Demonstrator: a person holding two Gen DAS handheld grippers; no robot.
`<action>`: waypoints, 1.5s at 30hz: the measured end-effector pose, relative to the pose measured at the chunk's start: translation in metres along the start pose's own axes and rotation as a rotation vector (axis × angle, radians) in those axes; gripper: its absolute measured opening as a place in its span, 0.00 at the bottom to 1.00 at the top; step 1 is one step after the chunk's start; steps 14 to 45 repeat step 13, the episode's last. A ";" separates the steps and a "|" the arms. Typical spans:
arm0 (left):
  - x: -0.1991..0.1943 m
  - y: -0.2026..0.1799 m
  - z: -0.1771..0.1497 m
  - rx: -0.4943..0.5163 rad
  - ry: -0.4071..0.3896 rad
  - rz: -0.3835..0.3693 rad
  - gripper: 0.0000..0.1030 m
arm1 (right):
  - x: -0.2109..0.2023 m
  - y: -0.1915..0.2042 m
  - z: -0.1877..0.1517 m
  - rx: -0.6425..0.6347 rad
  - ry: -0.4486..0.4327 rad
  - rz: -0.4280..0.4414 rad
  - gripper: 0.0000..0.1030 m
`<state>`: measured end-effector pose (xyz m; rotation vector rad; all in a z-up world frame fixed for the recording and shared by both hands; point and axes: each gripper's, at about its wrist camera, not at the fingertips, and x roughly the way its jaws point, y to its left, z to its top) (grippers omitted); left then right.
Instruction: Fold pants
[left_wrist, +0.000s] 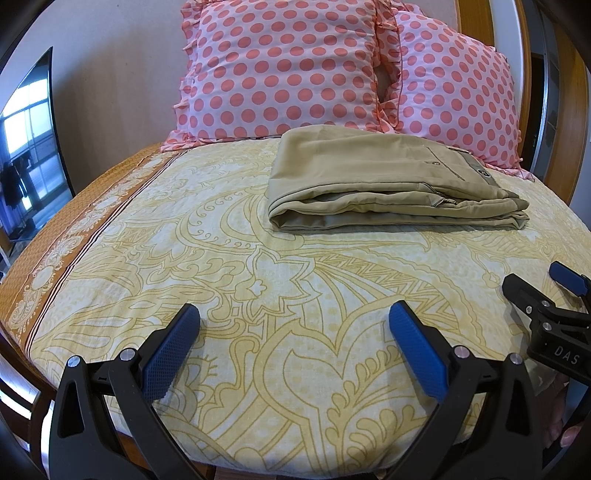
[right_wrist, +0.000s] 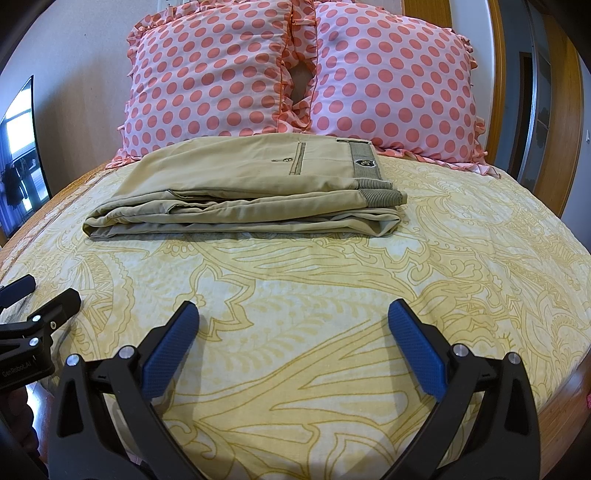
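Khaki pants (left_wrist: 384, 184) lie folded into a flat rectangular stack on the bed, close to the pillows; they also show in the right wrist view (right_wrist: 251, 188), back pocket and waistband label up. My left gripper (left_wrist: 293, 347) is open and empty, hovering over the near part of the bed, well short of the pants. My right gripper (right_wrist: 293, 347) is open and empty too, at about the same distance. Each gripper shows at the edge of the other's view: the right one (left_wrist: 543, 291), the left one (right_wrist: 40, 295).
The bed has a yellow patterned sheet (left_wrist: 258, 295) with an orange border on the left. Two pink polka-dot pillows (left_wrist: 280, 66) (right_wrist: 391, 81) lean on the headboard. A dark screen (left_wrist: 26, 147) stands to the left. A wooden bed frame rims the right side.
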<state>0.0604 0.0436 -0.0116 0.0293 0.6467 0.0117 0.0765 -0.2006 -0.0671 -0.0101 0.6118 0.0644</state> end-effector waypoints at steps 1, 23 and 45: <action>0.000 0.000 0.000 0.000 0.000 0.000 0.99 | 0.000 0.000 0.000 0.000 0.000 0.000 0.98; 0.000 -0.001 0.000 0.000 -0.003 0.002 0.99 | 0.001 0.000 0.000 -0.001 -0.002 0.001 0.98; 0.000 -0.001 0.000 0.000 -0.003 0.002 0.99 | 0.001 0.000 0.000 -0.001 -0.002 0.001 0.98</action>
